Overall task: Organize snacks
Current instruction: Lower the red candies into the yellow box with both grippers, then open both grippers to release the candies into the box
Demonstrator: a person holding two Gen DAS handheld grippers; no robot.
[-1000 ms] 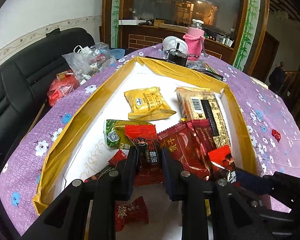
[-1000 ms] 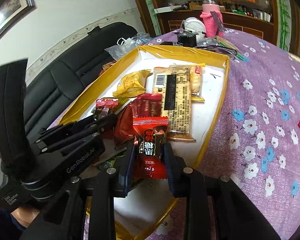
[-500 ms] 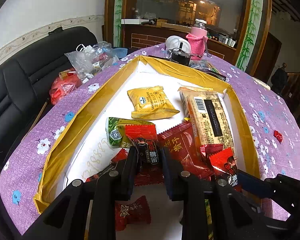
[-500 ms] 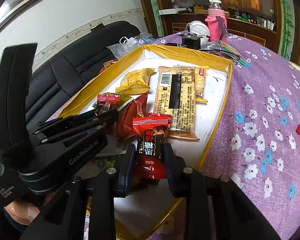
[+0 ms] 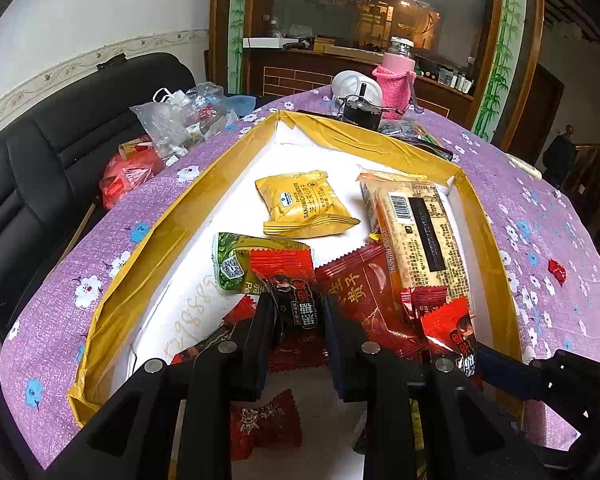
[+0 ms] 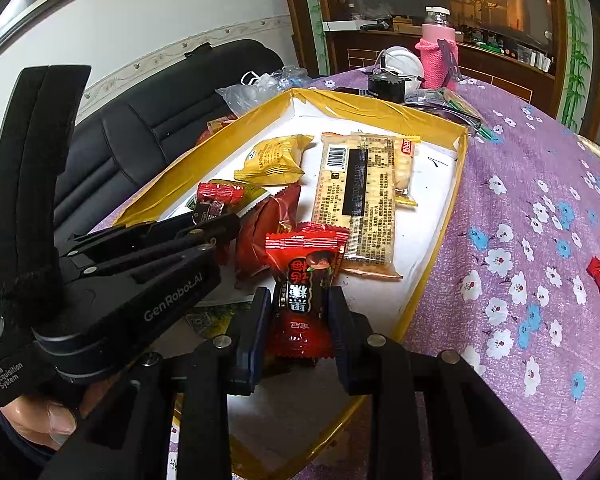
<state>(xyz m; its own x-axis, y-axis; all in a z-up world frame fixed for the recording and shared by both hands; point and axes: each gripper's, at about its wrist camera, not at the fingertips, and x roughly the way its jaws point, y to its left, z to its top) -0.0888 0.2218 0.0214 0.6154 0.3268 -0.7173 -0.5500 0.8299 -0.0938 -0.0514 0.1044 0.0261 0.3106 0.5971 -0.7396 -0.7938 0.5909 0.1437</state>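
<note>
The table [image 6: 512,216] is covered by a purple cloth with white and blue flowers. A shallow tray [image 5: 384,148] with yellow taped walls lies on the cloth. Beyond the tray's far wall stand a white round object [image 5: 354,82] and a pink-sleeved bottle [image 5: 396,78]. Right of the tray, well apart, lies one small red candy [image 6: 599,274]. Left of the tray's far corner lies a clear plastic bag [image 5: 180,120].

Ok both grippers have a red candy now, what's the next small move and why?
Probably lower the right gripper and release its red candy inside the yellow box. It hangs just above the box floor near the other snacks, and one more candy waits on the tablecloth.
</note>
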